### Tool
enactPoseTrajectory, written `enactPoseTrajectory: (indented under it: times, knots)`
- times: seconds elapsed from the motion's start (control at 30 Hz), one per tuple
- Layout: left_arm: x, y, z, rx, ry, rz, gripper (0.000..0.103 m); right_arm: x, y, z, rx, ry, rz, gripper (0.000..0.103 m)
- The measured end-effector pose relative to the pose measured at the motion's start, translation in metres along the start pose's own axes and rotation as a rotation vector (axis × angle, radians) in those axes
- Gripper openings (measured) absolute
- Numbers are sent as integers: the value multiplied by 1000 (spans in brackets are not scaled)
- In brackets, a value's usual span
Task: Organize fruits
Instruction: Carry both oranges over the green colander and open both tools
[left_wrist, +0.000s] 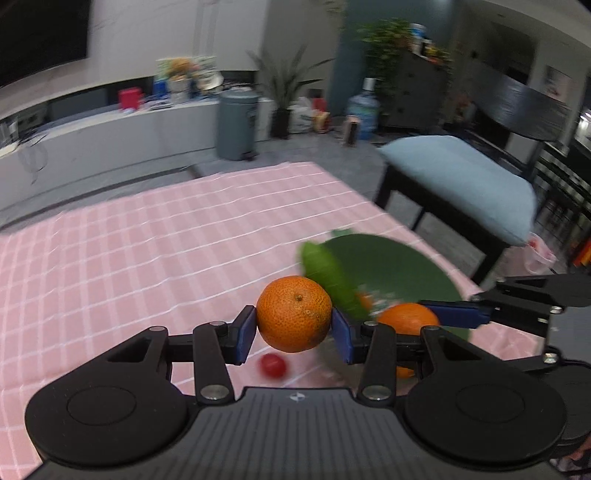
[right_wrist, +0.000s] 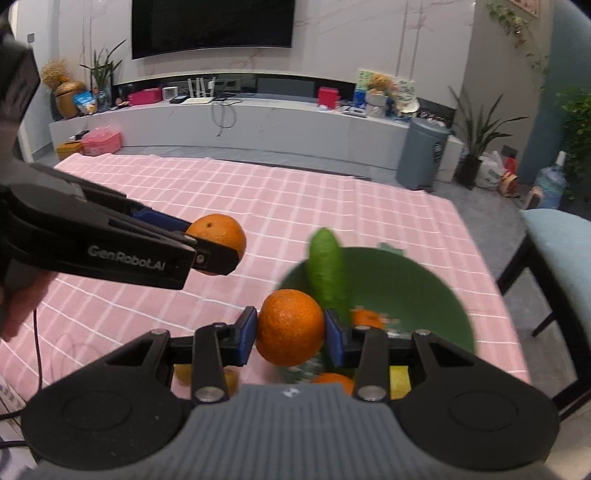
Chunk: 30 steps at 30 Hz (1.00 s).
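Left gripper (left_wrist: 294, 329): an orange (left_wrist: 294, 314) is clamped between the jaws, above the pink-checked desk (left_wrist: 147, 240). Right gripper (right_wrist: 290, 334): a second orange (right_wrist: 290, 326) is gripped, beside the green bowl (right_wrist: 424, 291) holding a cucumber (right_wrist: 328, 273).

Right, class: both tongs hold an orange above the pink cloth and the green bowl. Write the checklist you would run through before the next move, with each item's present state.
1. Left tongs grip their orange between both pads: ok.
2. Right tongs grip their orange between both pads: ok.
3. Green bowl has free room for more fruit: ok, bare floor shows beside the cucumber.
4. Tongs clear of each other: ok, apart in the right wrist view.
5. Small red fruit on the cloth is out of the way: cannot tell.
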<state>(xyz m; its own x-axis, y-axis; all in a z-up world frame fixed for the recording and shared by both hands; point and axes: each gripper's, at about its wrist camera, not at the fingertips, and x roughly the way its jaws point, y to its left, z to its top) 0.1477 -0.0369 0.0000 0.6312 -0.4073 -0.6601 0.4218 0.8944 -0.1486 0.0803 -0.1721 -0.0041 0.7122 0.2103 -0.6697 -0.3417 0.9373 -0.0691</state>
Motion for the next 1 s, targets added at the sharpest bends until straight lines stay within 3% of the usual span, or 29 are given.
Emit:
enactPoseTrajectory:
  times: [0.17,0.47,1.0]
  knots:
    - [21,-35,16,72,15,-44,50,-6,-31,-3,-13,5,-71,36]
    - [77,-68,27,155,128,-70,50,14,-81,-6,-7,62,-139,36]
    - [127,-91,25,263,226,-45,50,61,-96,-16,-91,140,-160,37]
